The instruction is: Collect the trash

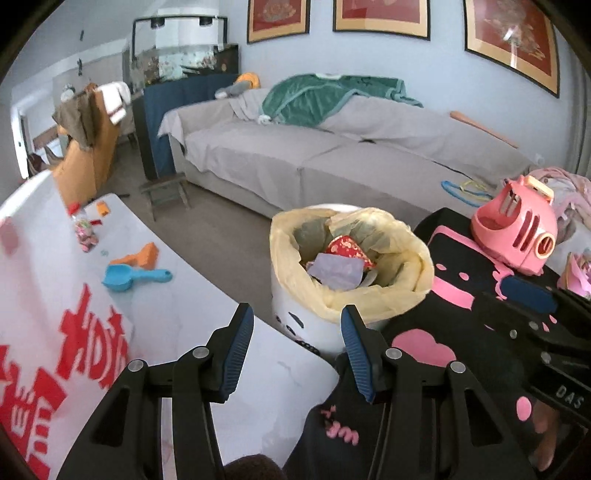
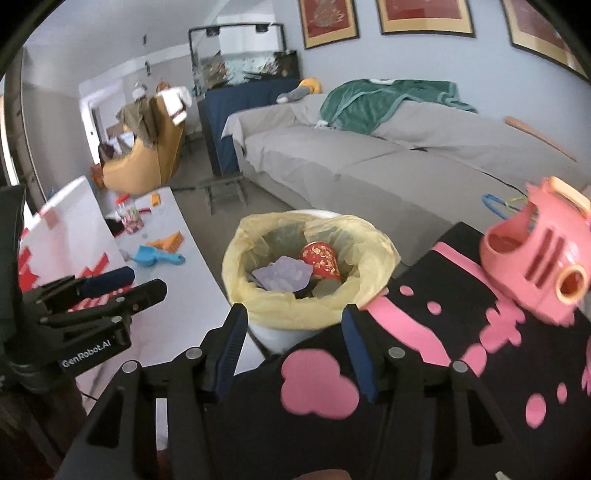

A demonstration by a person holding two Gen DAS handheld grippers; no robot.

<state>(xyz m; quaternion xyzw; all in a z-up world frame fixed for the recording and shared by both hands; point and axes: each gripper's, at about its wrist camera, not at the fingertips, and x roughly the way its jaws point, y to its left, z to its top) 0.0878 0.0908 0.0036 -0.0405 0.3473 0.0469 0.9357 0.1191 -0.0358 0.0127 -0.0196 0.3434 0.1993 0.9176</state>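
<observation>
Pale blue wall [image 1: 369, 59] with framed red pictures [image 1: 380, 14], grey-covered sofa [image 1: 295, 155], fish tank [image 1: 181, 61], grey floor [image 1: 221, 236]

Both wrist cams look forward and down along their own fingers, close above the lined bin [image 1: 347, 266]; left cam sits over the white table [image 1: 177, 295] edge, bin right of centre, right gripper [image 1: 532, 306] entering at its right edge; right cam sits nearer the bin, left gripper [image 2: 122, 284] at its left edge; shared: bin, table, grey sofa [image 2: 369, 166], pink toy [image 2: 535, 258], fish tank [image 1: 184, 62]
</observation>
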